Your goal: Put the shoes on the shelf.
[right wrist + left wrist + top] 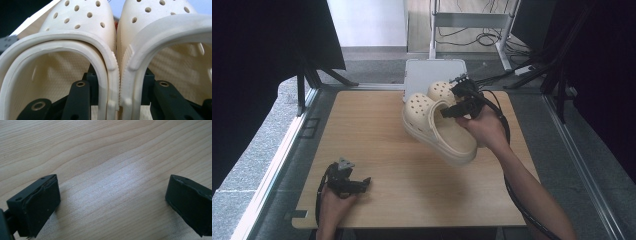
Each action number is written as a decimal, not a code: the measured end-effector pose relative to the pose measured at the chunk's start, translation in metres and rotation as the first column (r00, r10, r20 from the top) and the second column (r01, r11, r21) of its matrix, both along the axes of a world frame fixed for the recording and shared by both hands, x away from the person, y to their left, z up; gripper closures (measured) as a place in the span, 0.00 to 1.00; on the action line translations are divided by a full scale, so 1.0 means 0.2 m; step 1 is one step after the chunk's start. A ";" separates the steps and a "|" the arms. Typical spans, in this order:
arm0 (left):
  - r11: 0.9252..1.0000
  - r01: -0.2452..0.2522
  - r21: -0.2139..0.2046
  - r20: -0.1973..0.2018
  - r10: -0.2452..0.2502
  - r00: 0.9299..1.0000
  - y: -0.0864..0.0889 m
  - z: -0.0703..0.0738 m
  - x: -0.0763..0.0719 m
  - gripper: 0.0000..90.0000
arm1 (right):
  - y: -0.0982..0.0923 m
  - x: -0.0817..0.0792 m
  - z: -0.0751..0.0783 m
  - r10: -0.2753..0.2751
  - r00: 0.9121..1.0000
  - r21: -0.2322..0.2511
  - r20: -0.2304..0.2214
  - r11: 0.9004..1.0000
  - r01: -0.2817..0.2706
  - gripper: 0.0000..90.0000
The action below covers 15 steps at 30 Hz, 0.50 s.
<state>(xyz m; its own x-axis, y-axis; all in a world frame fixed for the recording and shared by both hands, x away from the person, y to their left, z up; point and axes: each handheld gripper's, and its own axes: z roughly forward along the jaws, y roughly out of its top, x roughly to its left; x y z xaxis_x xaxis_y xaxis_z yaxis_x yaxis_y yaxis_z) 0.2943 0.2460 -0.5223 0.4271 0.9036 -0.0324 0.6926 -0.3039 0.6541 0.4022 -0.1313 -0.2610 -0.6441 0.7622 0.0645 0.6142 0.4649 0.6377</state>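
Cream clogs (439, 125): two, pinched together in right tongs (457, 102).

This looks like a lab or test room set up for recording, not a home. A plain light-wood surface (377, 150) stands alone in the middle, ringed by a low metal frame (287, 145) at floor level. Black curtains (257, 55) hang to the left and right and close off the sides. The floor (247, 165) is grey speckled carpet or stone. Beyond the far edge stand the grey metal legs of a stand or desk (472, 22), with loose black cables (472, 37) trailing on the ground beneath them. A pale grey case (422, 72) sits at the surface's far edge.
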 end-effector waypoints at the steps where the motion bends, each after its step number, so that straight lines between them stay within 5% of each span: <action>1: 1.000 0.001 0.001 0.001 -0.001 1.000 0.00 0.00 0.00 0.00 | 0.01 0.02 0.00 -0.009 1.000 0.000 -0.004 1.000 0.009 0.71; 10: 1.000 -0.001 0.002 0.004 0.001 1.000 0.00 0.00 0.00 0.00 | 0.05 0.22 0.03 -0.108 0.994 0.001 -0.021 0.994 0.108 0.71; 15: 1.000 0.001 0.000 -0.003 -0.001 1.000 0.00 0.00 0.00 0.00 | 0.08 0.34 0.05 -0.186 0.982 0.017 -0.025 0.982 0.186 0.71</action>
